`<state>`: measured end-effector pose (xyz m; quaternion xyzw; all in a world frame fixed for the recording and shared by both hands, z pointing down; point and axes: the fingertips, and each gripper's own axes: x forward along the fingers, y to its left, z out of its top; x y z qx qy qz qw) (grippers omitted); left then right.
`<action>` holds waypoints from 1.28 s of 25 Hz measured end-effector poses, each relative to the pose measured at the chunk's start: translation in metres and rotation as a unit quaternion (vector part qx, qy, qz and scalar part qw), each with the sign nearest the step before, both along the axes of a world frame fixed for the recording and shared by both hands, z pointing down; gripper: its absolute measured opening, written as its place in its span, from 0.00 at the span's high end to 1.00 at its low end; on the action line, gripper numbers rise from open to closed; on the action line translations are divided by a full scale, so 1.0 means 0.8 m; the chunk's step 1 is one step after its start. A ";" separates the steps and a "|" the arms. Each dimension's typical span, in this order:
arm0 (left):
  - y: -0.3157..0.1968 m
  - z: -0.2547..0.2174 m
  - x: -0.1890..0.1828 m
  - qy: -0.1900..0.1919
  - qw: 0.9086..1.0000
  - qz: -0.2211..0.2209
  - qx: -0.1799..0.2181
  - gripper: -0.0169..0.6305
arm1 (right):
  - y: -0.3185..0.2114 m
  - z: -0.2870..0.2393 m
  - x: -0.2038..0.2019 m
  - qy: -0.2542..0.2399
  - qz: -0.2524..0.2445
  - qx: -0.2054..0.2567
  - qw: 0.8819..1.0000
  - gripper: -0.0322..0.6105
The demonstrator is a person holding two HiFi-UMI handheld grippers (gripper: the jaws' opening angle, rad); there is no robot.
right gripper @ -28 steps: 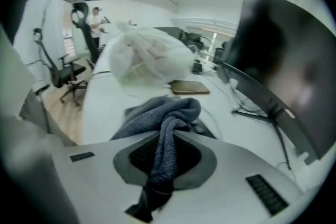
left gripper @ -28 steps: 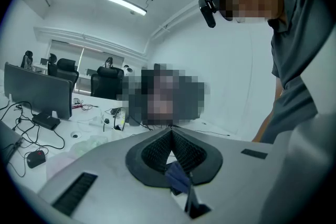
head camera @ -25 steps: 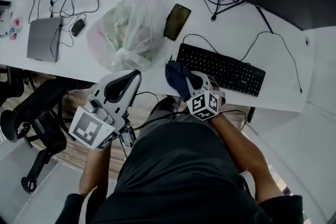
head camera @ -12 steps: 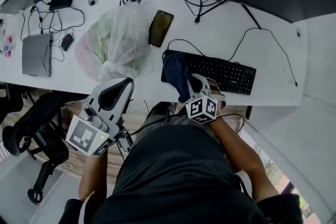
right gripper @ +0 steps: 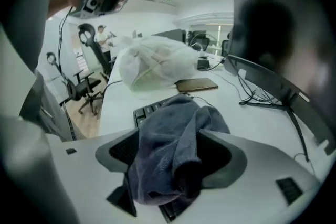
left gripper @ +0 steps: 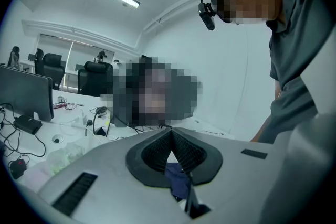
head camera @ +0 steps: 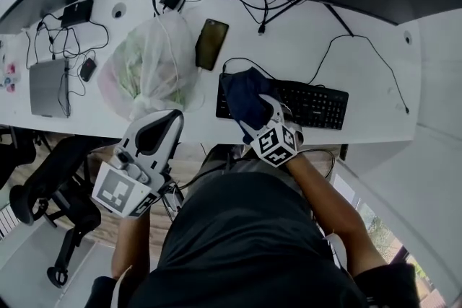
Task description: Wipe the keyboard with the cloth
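Right tool (head camera: 264, 116): clamped on dark blue fabric cloth (head camera: 245, 96), pressed onto left end of black rectangular keyboard (head camera: 312, 104) on white desk (head camera: 375, 47). Left tool (head camera: 169, 120): jaws together, empty, off desk's near edge.

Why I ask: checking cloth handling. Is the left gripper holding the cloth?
No, the left gripper is shut on nothing; the cloth hangs clamped in the right gripper.

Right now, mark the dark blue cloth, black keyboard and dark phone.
dark blue cloth (head camera: 242, 94), head view, bunched middle.
black keyboard (head camera: 317, 104), head view, right-hand keys.
dark phone (head camera: 211, 44), head view, screen centre.
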<state>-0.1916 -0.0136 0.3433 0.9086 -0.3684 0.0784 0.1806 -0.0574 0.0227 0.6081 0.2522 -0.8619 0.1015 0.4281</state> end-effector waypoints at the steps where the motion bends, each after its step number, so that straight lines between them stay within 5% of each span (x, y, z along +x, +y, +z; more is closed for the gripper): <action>1: -0.001 0.000 -0.001 -0.001 1.000 -0.001 0.000 0.97 | 0.003 0.010 -0.003 0.031 -0.023 0.011 0.999 0.43; 4: -0.004 -0.002 -0.004 -0.004 1.000 -0.006 -0.001 0.97 | 0.005 0.015 -0.002 0.083 -0.061 0.038 0.994 0.44; 5: -0.004 -0.002 -0.005 -0.004 1.000 -0.007 -0.001 0.97 | 0.006 0.011 0.001 0.085 -0.060 0.037 0.994 0.53; 6: -0.004 -0.002 -0.005 -0.003 1.000 -0.007 -0.001 0.97 | 0.007 0.007 0.005 0.080 -0.053 0.027 0.995 0.85; 10: -0.003 0.001 -0.002 -0.002 1.000 -0.003 0.000 0.97 | -0.022 -0.029 -0.009 0.040 -0.030 0.014 0.999 0.88; 14: -0.002 0.000 0.009 -0.002 1.000 0.007 0.001 0.97 | -0.036 -0.028 -0.062 0.029 -0.085 0.012 0.996 0.87; 17: -0.005 -0.008 0.018 -0.002 1.000 0.013 0.007 0.97 | -0.020 0.001 -0.053 0.033 -0.096 -0.009 0.995 0.87; 24: -0.004 0.001 0.022 0.000 1.000 0.012 0.000 0.97 | 0.029 0.001 0.125 0.072 0.027 -0.020 0.997 0.87; 29: -0.005 0.001 0.039 0.006 1.000 0.023 0.002 0.97 | 0.047 -0.001 0.288 0.159 0.162 -0.026 0.974 0.87; 32: -0.007 0.003 0.052 0.005 0.999 0.031 0.003 0.97 | 0.025 -0.024 0.275 0.138 0.176 0.009 0.975 0.87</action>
